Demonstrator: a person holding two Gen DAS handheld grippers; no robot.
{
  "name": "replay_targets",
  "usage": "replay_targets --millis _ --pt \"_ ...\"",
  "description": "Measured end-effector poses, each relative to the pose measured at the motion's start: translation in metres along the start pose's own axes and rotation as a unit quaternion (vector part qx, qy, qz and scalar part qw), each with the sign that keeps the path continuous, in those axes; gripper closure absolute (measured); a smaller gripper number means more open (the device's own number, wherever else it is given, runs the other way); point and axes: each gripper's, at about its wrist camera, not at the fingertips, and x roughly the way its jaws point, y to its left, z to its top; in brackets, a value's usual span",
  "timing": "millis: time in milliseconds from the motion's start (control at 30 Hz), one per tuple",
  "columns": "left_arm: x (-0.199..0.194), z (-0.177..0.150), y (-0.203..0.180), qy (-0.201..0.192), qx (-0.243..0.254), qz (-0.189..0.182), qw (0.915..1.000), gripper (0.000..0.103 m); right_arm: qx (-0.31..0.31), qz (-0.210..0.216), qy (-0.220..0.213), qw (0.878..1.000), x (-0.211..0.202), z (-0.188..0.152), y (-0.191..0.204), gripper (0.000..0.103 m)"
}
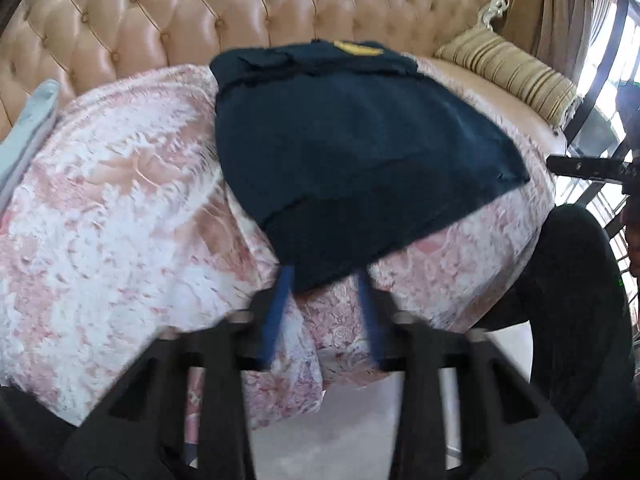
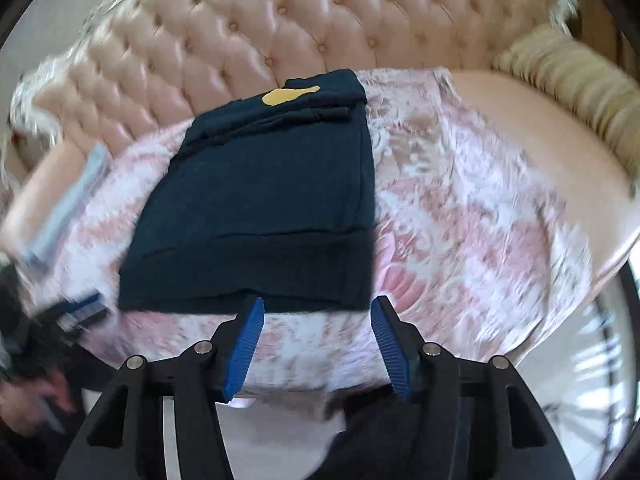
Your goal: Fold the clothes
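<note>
A dark navy folded garment point(image 2: 256, 200) with a yellow print near its far end lies flat on a pink-and-white patterned plush blanket point(image 2: 460, 220), which is spread over the seat of a cream tufted leather sofa point(image 2: 304, 16). The garment's near hem sits close to the front edge of the seat.

Right wrist view: the right hand-held gripper point(image 2: 318, 304) points down at the near hem. Its 2 blue ribbed pads point(image 2: 246, 344) stand apart, 1 tip at the hem itself, the other at the garment's near right corner. No cloth sits between them; nothing is clamped.

Left wrist view: the left hand-held gripper point(image 1: 325, 276) is at the garment's near corner point(image 1: 316, 276). The 2 blue pads point(image 1: 276, 316) stand on either side of that corner, with a gap showing lower down. The picture is blurred, so whether the tips press the cloth cannot be told.

A pale blue folded cloth point(image 1: 28, 132) lies at the sofa's left end, well apart from the navy garment. A gold striped cushion point(image 1: 516, 72) sits at the right end. A dark trouser leg point(image 1: 568, 288) of the person shows in front of the seat, at the right of the left view. In the right view, a blurred hand on the left hand-held gripper's black body shows at the lower left edge.
</note>
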Motion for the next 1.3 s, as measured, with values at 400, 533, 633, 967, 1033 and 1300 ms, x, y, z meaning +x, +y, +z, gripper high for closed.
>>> replay_targets --millis 400,533,633,967,1033,1300 --pt "0.003 -0.005 0.0 -0.002 0.004 0.033 0.9994 0.08 0.004 0.007 0.028 1.0 0.005 -0.012 0.002 0.036" --pt "0.006 0.004 -0.008 0.004 0.038 0.054 0.9978 0.079 -0.015 0.011 0.022 1.0 0.006 -0.013 0.012 0.036" --pt "0.01 0.005 -0.016 0.004 0.073 0.071 0.9948 0.079 -0.026 0.015 0.022 0.999 0.008 -0.012 0.02 0.036" --pt "0.014 0.008 -0.033 0.02 0.144 0.116 0.9826 0.079 -0.035 0.023 0.031 0.999 0.009 -0.013 0.027 0.035" --pt "0.015 0.009 -0.035 0.029 0.145 0.121 0.9816 0.079 -0.038 0.023 0.031 0.999 0.008 -0.012 0.029 0.035" --pt "0.02 0.011 -0.038 0.048 0.143 0.114 0.9819 0.096 -0.053 0.018 0.029 0.998 0.009 -0.013 0.033 0.035"
